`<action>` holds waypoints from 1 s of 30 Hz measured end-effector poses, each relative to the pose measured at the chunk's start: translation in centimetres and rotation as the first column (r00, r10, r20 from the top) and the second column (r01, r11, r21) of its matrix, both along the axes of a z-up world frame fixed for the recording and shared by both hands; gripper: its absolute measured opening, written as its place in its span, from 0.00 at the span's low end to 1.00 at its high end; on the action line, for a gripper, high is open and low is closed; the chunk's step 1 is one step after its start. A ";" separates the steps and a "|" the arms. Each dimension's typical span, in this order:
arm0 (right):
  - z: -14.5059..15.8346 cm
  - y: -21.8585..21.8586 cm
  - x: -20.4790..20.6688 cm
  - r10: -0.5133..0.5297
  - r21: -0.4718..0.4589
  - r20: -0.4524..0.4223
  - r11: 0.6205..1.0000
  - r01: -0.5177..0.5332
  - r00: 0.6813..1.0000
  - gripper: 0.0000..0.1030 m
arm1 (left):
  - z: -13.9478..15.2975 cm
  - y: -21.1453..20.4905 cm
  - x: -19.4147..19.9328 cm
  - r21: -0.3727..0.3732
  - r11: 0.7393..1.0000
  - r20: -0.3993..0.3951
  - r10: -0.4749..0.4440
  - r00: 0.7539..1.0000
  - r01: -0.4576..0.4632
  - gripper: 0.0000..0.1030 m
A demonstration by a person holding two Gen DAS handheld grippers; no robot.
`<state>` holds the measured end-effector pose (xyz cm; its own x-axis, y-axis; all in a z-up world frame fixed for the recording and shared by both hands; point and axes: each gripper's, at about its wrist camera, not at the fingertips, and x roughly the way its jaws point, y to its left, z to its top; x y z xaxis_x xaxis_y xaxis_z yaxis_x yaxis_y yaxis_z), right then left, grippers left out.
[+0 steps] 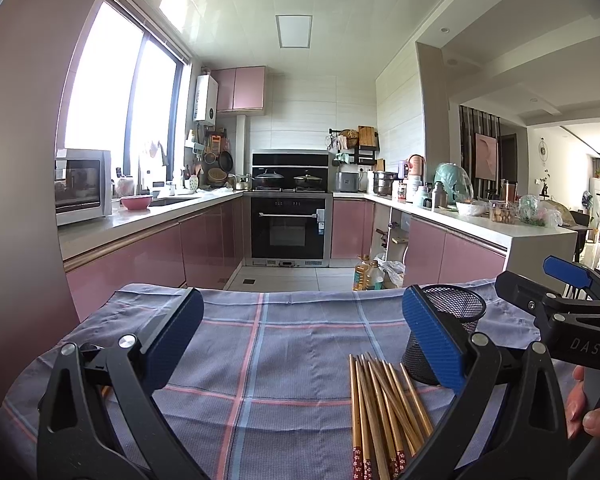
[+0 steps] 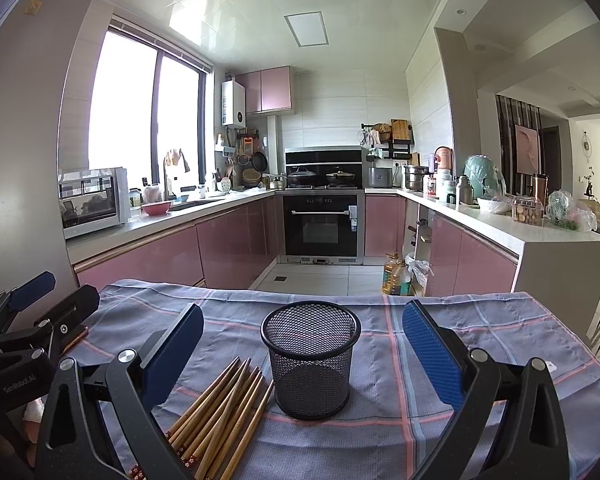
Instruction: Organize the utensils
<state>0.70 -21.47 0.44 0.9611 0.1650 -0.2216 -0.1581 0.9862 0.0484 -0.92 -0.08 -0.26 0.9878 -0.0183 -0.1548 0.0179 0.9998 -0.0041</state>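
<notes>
Several wooden chopsticks (image 1: 384, 408) with red flowered ends lie in a bundle on a blue checked cloth (image 1: 284, 352). A black mesh cup (image 1: 448, 328) stands upright and empty just right of them. My left gripper (image 1: 300, 332) is open and empty, above the cloth left of the chopsticks. In the right wrist view my right gripper (image 2: 300, 344) is open and empty, its jaws wide either side of the mesh cup (image 2: 310, 356), with the chopsticks (image 2: 224, 412) at lower left. Each gripper shows at the other view's edge.
The cloth-covered table ends ahead at a tiled kitchen floor (image 2: 312, 278). Pink cabinets, an oven (image 2: 320, 226) and crowded counters lie beyond. Oil bottles (image 2: 396, 276) stand on the floor at right. A microwave (image 1: 82, 186) sits on the left counter.
</notes>
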 end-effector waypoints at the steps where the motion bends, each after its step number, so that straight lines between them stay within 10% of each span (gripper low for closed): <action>1: 0.0 0.0 0.0 0.001 0.000 0.000 1.000 -0.001 1.000 0.94 | 0.0 0.0 0.0 0.000 1.000 -0.001 -0.001 1.000 0.001 0.95; 20: -0.5 -0.1 0.3 0.026 0.007 -0.037 1.000 -0.026 0.999 0.94 | -0.4 -0.1 0.1 0.010 1.000 -0.027 0.000 1.000 0.000 0.95; 30: -4.9 1.7 3.2 0.148 -0.017 -0.345 0.986 -0.164 0.927 0.94 | -2.6 0.8 2.9 0.049 0.996 -0.247 -0.057 0.967 0.072 0.95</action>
